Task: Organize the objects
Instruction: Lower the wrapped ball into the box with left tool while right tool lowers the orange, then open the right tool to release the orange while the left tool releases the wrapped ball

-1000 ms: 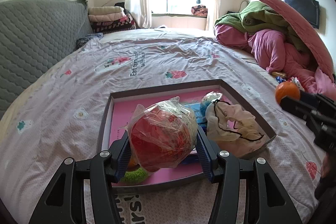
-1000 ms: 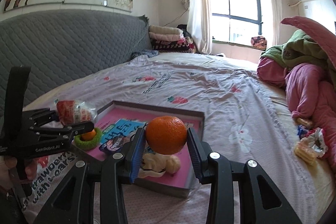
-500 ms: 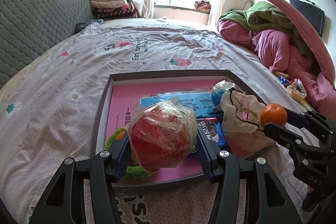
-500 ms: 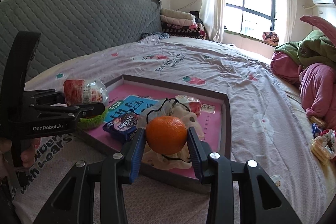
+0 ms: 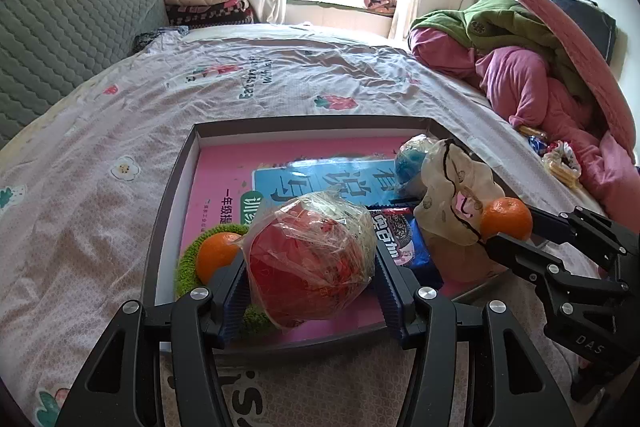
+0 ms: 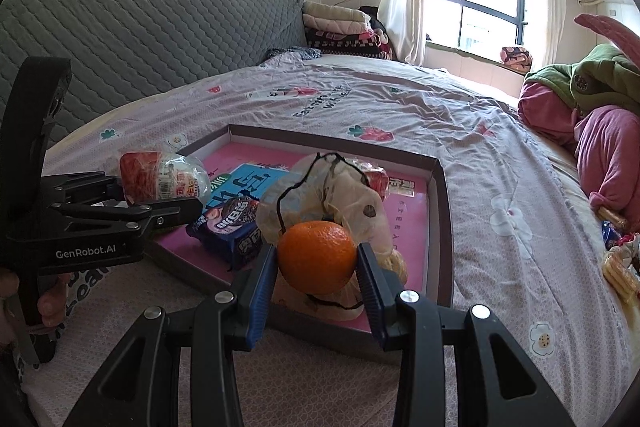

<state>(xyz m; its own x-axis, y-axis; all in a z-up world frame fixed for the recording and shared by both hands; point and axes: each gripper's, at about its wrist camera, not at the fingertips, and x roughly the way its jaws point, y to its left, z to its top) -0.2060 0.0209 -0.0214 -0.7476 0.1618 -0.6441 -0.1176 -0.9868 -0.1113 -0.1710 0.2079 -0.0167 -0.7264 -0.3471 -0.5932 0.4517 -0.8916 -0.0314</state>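
I have a red snack bag wrapped in clear plastic [image 5: 310,261] clamped between the blue pads of my left gripper [image 5: 310,275], hanging over the near left part of the shallow tray [image 5: 168,199] that sits on the bed [image 5: 120,115]. My right gripper [image 6: 317,259] is clenched on an orange [image 6: 317,257], pads pressing its two sides, and it hangs over the near right part of the same tray, just above a crumpled pale drawstring pouch [image 6: 340,199].

Inside the tray, a pink workbook with a blue title panel [image 5: 320,179] lies flat on the floor of it. On the near left corner sits a green fuzzy ring [image 5: 188,263] with a second orange [image 5: 218,253] nested in it, right beside my left gripper's pad. A dark blue cookie packet [image 6: 230,227] lies on the book between the two grippers. A small blue-and-clear wrapped item [image 5: 412,161] rests at the far right, touching the pouch.

Further out, the bed wears a lilac sheet with strawberry and flower prints. Some wrapped snacks [image 6: 618,263] lie loose on it to the right, near a heap of pink and green bedding [image 5: 520,67]. A grey quilted headboard [image 6: 140,35] stands far left. A person's fingers [image 6: 48,301] show on the left gripper's handle.
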